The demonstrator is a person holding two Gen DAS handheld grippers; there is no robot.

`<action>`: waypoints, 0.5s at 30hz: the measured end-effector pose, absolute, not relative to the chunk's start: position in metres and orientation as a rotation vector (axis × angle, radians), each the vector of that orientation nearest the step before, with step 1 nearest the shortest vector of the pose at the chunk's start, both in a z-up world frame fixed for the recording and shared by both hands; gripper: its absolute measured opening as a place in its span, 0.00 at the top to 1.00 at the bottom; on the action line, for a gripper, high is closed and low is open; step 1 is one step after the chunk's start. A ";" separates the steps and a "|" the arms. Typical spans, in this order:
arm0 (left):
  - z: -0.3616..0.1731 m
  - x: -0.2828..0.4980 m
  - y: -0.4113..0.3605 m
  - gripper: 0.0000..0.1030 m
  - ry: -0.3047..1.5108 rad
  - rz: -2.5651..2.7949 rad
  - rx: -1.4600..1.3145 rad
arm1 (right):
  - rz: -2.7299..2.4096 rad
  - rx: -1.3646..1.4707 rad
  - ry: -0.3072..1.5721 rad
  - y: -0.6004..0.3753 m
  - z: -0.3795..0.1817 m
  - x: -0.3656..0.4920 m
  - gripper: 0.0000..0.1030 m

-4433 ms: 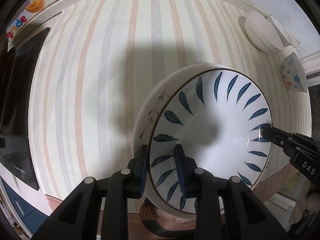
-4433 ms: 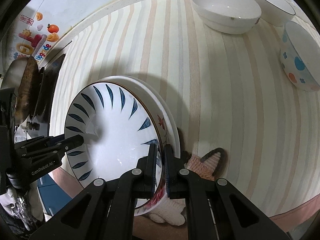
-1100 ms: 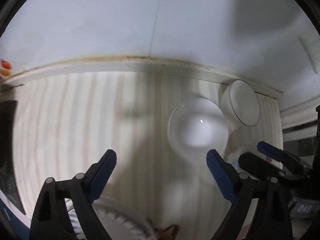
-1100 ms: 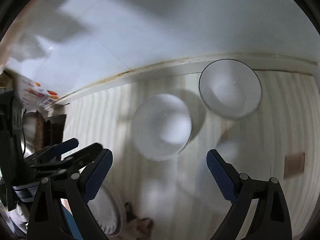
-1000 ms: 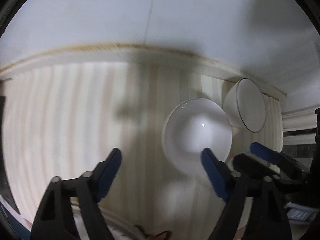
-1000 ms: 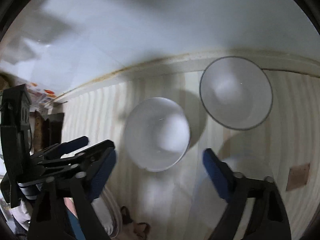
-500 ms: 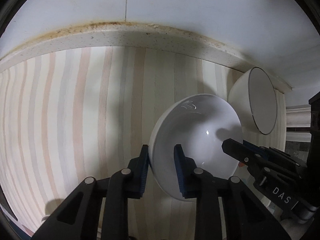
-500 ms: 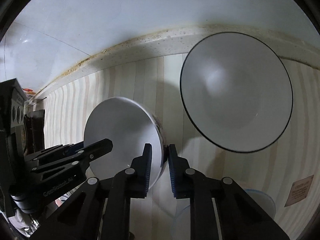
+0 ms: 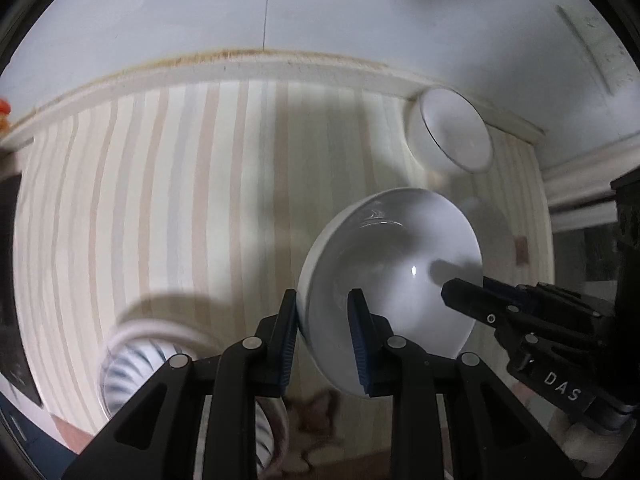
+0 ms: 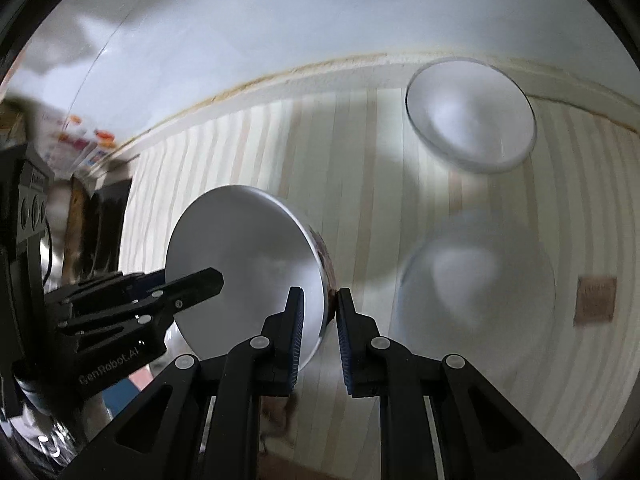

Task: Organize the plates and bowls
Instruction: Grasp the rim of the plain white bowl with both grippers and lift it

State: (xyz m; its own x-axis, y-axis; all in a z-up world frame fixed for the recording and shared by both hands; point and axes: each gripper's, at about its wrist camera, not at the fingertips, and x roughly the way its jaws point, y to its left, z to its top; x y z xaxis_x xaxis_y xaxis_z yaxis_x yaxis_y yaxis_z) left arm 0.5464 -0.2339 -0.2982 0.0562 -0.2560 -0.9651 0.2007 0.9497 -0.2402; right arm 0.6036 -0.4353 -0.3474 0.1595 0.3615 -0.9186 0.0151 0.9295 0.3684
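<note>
Above the striped tablecloth (image 9: 168, 208), we see a white bowl (image 9: 400, 272) carried clear of the surface by both tools at once. The left gripper (image 9: 322, 336) is clamped on the bowl's near rim, one blue pad outside the wall and one inside. The right gripper (image 10: 318, 320) is clamped on the opposite rim in the same way, with the rim pinched between its pads. From the left wrist view we look into the bowl's glossy hollow, and the right tool reaches in from the right edge. From the right wrist view the bowl (image 10: 244, 264) tilts on edge, showing a dark printed pattern on its outer wall near the pads.

On the cloth, at the back by the wall (image 9: 360, 8), stands a second bowl with a thin dark rim (image 10: 472, 116), well apart from the carried one. Another pale bowl (image 10: 480, 276) lies below the right gripper, too blurred for us to tell its pattern. A stack of plates with blue leaf marks (image 9: 132, 364) sits at the near left edge of the table, partly hidden by the left tool.
</note>
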 end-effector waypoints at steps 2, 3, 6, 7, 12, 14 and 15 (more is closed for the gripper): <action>-0.299 0.528 -0.231 0.78 1.488 -0.359 -0.047 | 0.254 0.328 1.401 -0.436 -0.346 0.580 0.82; -0.302 0.524 -0.233 0.78 1.493 -0.359 -0.049 | 0.254 0.332 1.408 -0.436 -0.347 0.569 0.82; -0.316 0.506 -0.241 0.78 1.528 -0.379 -0.042 | 0.238 0.340 1.431 -0.440 -0.354 0.532 0.82; -0.323 0.499 -0.246 0.78 1.542 -0.386 -0.033 | 0.232 0.344 1.438 -0.441 -0.357 0.526 0.82; -0.351 0.482 -0.269 0.78 1.581 -0.424 0.011 | 0.178 0.400 1.479 -0.462 -0.385 0.491 0.82; -0.360 0.478 -0.279 0.78 1.591 -0.432 0.039 | 0.156 0.415 1.490 -0.469 -0.396 0.484 0.82; -0.363 0.476 -0.283 0.78 1.597 -0.433 0.049 | 0.146 0.422 1.495 -0.472 -0.401 0.480 0.82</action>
State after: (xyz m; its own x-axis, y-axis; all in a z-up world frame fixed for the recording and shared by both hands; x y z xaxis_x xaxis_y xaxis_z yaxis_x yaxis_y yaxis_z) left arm 0.4761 -0.2828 -0.3633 -0.0835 -0.2298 -0.9696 0.2916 0.9248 -0.2443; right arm 0.4803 -0.4722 -0.4014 0.0832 0.3500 -0.9331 0.1625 0.9190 0.3592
